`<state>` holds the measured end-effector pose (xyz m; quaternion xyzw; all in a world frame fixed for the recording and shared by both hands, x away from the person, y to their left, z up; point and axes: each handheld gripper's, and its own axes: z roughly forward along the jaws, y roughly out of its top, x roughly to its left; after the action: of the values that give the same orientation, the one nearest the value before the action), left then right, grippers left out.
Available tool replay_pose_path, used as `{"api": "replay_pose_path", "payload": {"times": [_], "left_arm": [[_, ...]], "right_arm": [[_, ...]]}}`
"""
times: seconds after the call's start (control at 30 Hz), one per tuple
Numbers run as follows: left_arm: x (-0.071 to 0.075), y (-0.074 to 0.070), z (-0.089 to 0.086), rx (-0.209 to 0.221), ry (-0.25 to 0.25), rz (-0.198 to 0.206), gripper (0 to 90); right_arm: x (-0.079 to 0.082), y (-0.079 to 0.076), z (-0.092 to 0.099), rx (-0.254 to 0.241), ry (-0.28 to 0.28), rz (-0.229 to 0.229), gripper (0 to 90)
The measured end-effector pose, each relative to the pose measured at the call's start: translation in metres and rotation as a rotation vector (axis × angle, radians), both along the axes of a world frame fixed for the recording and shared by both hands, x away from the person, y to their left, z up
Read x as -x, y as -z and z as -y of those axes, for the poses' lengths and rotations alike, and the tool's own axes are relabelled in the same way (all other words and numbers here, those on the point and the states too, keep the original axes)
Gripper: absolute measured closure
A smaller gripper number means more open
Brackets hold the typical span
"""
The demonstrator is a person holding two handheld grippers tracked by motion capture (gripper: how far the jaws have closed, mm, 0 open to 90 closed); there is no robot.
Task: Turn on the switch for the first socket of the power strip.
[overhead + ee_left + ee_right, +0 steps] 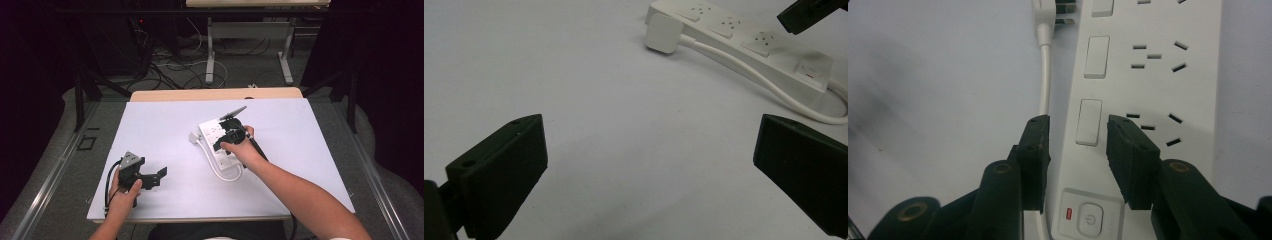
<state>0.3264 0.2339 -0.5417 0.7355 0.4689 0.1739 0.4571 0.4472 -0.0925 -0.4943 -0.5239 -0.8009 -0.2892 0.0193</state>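
The power strip looks like smooth white plastic with a slight sheen, its cable glossy and rubbery. The table has a matt white top with a wooden far edge.

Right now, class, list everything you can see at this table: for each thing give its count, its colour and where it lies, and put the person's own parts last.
Power strip: one, white, right of the table's middle, under the right gripper.
Plug: one, white, on the sheet beside the strip's far end.
Cable: one, white, running along the strip's side and looping at its switch end.
Table sheet: one, white, covering the table.
Desk: one, pale legs, on the floor beyond the table.
Floor cables: several, black and white, behind the table.
Left gripper: one, black, near-left of the sheet, jaws wide apart over bare sheet.
Right gripper: one, black, jaws either side of a switch on the strip.
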Motion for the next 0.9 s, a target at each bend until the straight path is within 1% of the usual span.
{"api": "replay_pose_path", "payload": {"times": [0.03,0.07,0.1,0.13,0.2,0.23,0.27,0.3,0.33,0.37,0.4,0.47,0.5,0.6,0.7,0.77,0.83,0.87,0.9], "left_arm": [[0.000,0.000,0.000,0.000,0.000,0.000,0.8],[0.000,0.000,0.000,0.000,0.000,0.000,0.8],[0.000,0.000,0.000,0.000,0.001,0.000,0.8],[0.000,0.000,0.000,0.000,0.000,0.000,0.8],[0.000,0.000,0.000,0.000,0.001,0.000,0.8],[0.000,0.000,0.000,0.000,0.001,0.000,0.8],[0.000,0.000,0.000,-0.001,0.001,0.000,0.8],[0.000,0.000,0.000,-0.001,0.002,-0.001,0.8],[0.000,0.000,0.000,-0.001,0.001,0.000,0.8],[0.000,0.000,0.000,-0.001,0.001,0.000,0.8],[0.000,0.000,0.000,-0.002,0.002,0.000,0.8],[0.000,0.000,0.000,-0.002,0.002,0.000,0.8],[0.000,0.000,0.000,-0.002,0.002,0.000,0.8],[0.000,0.000,0.000,-0.002,0.002,0.000,0.8],[0.000,0.000,0.000,-0.002,0.002,0.000,0.8],[0.000,0.000,0.000,-0.002,0.002,0.000,0.8],[0.000,0.000,0.000,-0.002,0.002,0.000,0.8],[0.000,0.000,0.000,-0.002,0.002,-0.001,0.8],[0.000,0.000,0.000,-0.003,0.002,0.000,0.9]], "right_arm": [[0.000,0.000,0.000,0.000,0.000,0.000,63.8],[0.000,0.001,-0.001,-0.006,0.010,-0.006,65.0],[0.000,0.002,-0.002,-0.004,0.007,-0.004,66.7],[0.000,0.002,-0.003,0.008,0.007,-0.018,67.9],[0.000,0.003,-0.005,0.021,0.003,-0.022,70.5],[0.000,0.007,-0.006,-0.002,0.003,0.011,71.3],[0.000,0.008,-0.007,0.000,0.004,0.013,72.0],[0.000,0.006,-0.007,0.034,-0.004,-0.023,73.0],[-0.001,0.005,-0.008,0.061,-0.012,-0.043,73.9],[-0.001,0.011,-0.010,0.008,0.002,0.015,75.2],[-0.001,0.013,-0.011,0.000,-0.001,0.032,76.2],[-0.001,0.009,-0.012,0.070,-0.023,-0.033,78.6],[-0.001,0.010,-0.012,0.080,-0.031,-0.033,79.5],[-0.001,0.015,-0.014,0.060,-0.026,-0.002,82.9],[-0.002,0.015,-0.014,0.078,-0.032,-0.009,85.3],[-0.003,0.016,-0.014,0.084,-0.038,-0.002,86.7],[-0.003,0.016,-0.014,0.081,-0.029,-0.009,87.2],[-0.004,0.018,-0.013,0.068,-0.028,0.004,88.0],[-0.004,0.018,-0.013,0.064,-0.025,0.002,88.3]]}}
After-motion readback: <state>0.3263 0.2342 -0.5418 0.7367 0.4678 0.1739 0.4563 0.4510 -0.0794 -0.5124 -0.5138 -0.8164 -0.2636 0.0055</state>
